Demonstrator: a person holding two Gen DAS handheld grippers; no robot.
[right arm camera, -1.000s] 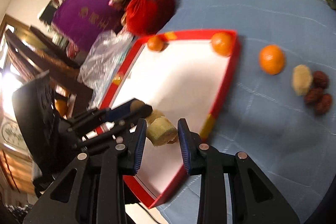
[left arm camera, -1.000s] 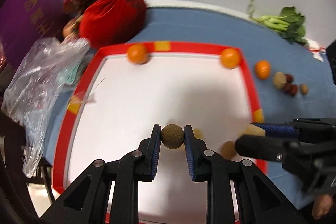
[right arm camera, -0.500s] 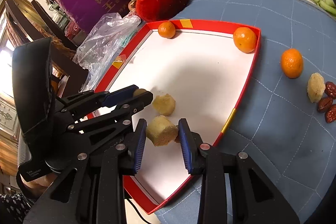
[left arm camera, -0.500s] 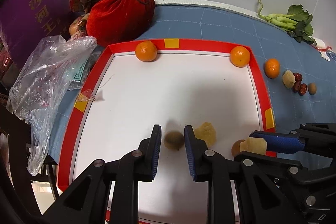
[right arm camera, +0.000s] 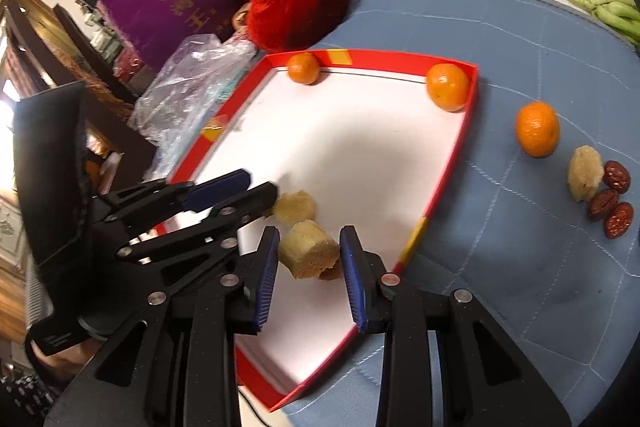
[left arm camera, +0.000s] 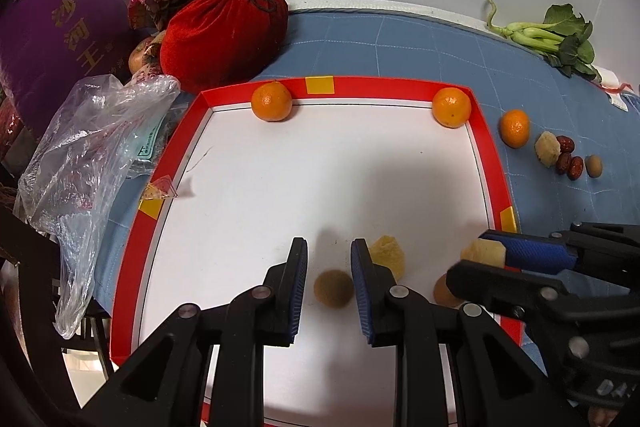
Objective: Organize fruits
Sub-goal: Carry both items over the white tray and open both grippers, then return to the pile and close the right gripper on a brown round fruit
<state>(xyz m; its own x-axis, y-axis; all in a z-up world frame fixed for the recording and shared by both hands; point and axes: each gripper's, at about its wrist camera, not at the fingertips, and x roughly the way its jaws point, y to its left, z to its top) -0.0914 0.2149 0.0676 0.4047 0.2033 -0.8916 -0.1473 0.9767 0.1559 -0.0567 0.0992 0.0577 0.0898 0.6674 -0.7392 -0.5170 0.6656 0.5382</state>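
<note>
- Red-rimmed tray (left arm camera: 380,85) on the blue-covered table (left arm camera: 400,43), apparently serving as the collecting place. Two oranges are parked against its far edge, one (left arm camera: 271,101) near the far left corner and one (left arm camera: 452,107) in the far right corner.
- Smaller pieces gathered toward the tray's near right part, likely to keep kinds apart: a pale chunk (left arm camera: 386,255) and an orange-brown fruit (left arm camera: 442,293) close to the right edge.
- Left tool (left arm camera: 329,247) slightly open over the tray floor. Brown round fruit (left arm camera: 333,287) lying between the pads, set back from the tips, with a gap showing on its left side, so judged set down rather than gripped.
- Right tool (right arm camera: 308,233) closed on a yellowish chunk (right arm camera: 308,251), pads meeting both its sides. Chunk carried just inside the tray's near right corner, beside the pale chunk already down, probably for placing next to its like.
- Not yet brought in, on the table past the tray's right edge: a third orange (left arm camera: 514,128), another pale chunk (left arm camera: 547,154), red dates (left arm camera: 568,159) and a small brown fruit (left arm camera: 593,166), well apart from both tools.
</note>
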